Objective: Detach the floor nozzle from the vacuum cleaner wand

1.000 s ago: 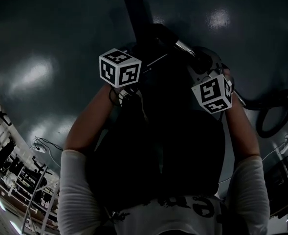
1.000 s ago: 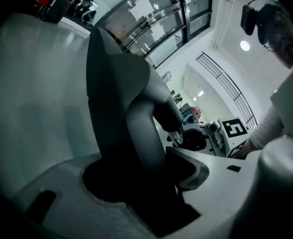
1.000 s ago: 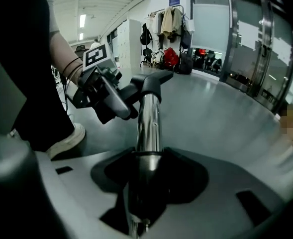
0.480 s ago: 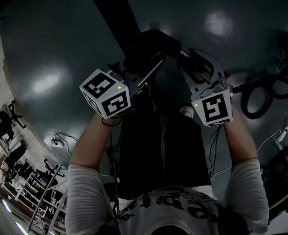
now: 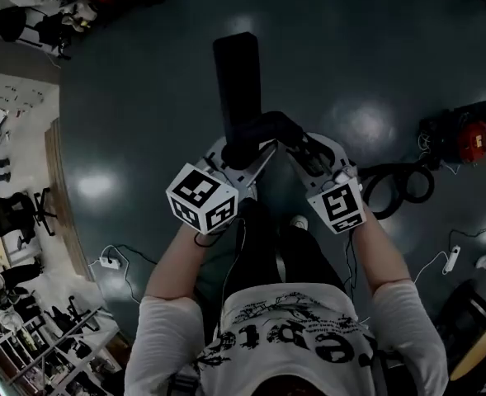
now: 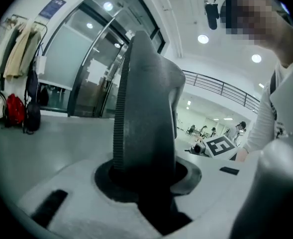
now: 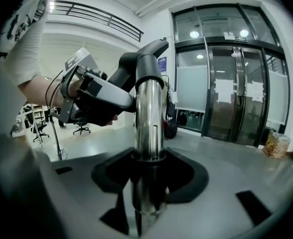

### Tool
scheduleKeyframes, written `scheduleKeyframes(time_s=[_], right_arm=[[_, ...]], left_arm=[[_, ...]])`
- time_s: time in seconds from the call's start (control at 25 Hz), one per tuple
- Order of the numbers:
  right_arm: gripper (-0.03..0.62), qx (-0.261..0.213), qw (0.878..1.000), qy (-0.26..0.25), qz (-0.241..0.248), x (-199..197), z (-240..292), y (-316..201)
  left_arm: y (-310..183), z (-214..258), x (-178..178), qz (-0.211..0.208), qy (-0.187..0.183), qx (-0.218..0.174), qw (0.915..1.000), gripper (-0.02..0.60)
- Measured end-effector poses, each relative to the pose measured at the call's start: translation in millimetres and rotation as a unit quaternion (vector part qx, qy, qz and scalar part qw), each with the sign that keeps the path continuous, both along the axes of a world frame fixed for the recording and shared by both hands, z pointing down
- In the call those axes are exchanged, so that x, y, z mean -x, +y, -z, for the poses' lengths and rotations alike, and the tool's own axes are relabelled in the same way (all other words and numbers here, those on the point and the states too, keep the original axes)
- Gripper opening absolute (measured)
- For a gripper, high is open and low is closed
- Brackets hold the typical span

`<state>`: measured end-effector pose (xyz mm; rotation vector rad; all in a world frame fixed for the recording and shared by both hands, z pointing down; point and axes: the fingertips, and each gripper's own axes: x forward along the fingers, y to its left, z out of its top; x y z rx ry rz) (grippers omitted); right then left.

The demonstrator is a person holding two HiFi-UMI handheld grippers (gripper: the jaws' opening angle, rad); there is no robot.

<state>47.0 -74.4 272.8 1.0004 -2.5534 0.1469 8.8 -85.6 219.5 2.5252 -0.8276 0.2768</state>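
The black floor nozzle (image 5: 236,73) hangs in the air above the dark floor, and its curved neck (image 5: 263,130) runs back to my two grippers. My left gripper (image 5: 236,153) has just been closing and is shut on the nozzle's dark grey ribbed body (image 6: 146,113), which fills the gap between its jaws (image 6: 146,183). My right gripper (image 5: 309,151) is shut on the chrome wand tube (image 7: 148,118), which stands upright between its jaws (image 7: 148,178). A black elbow (image 7: 141,59) tops the tube and leads across to the left gripper (image 7: 86,96).
A black hose coil (image 5: 403,184) and a red vacuum body (image 5: 465,139) lie on the floor at the right. Power strips with cords lie at the left (image 5: 109,262) and the right (image 5: 453,258). Office chairs and shelves (image 5: 11,213) line the left edge. Glass doors (image 7: 226,98) stand ahead.
Both grippers have risen together with the nozzle and wand, and the floor now lies much farther below. The nozzle has swung to point straight up the picture.
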Motion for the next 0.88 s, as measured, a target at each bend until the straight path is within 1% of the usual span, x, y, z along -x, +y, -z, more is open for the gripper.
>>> scheduleKeyframes(time_s=[0.16, 0.24, 0.32, 0.52, 0.68, 0.88], right_arm=[[0.178, -0.018, 1.0, 0.007, -0.008, -21, 70, 47], [0.178, -0.027, 1.0, 0.011, -0.011, -21, 98, 69], [0.178, -0.032, 0.999, 0.008, -0.009, -19, 116, 94], [0.178, -0.034, 0.999, 0.013, -0.006, -26, 127, 140], [0.178, -0.042, 0.999, 0.019, -0.017, -29, 135, 159], [0.178, -0.052, 0.998, 0.009, -0.032, -34, 146, 174]], left_arm=[[52, 74, -22, 0.003, -0.01, -0.04, 0.9992, 0.115], [75, 102, -22, 0.005, -0.01, -0.057, 0.9983, 0.117], [100, 121, -19, 0.013, -0.012, -0.066, 0.9977, 0.117], [146, 133, -24, 0.033, -0.02, -0.086, 0.9955, 0.117], [170, 145, -29, 0.029, -0.029, -0.105, 0.9937, 0.117], [186, 158, -36, 0.026, -0.054, -0.122, 0.9907, 0.115]])
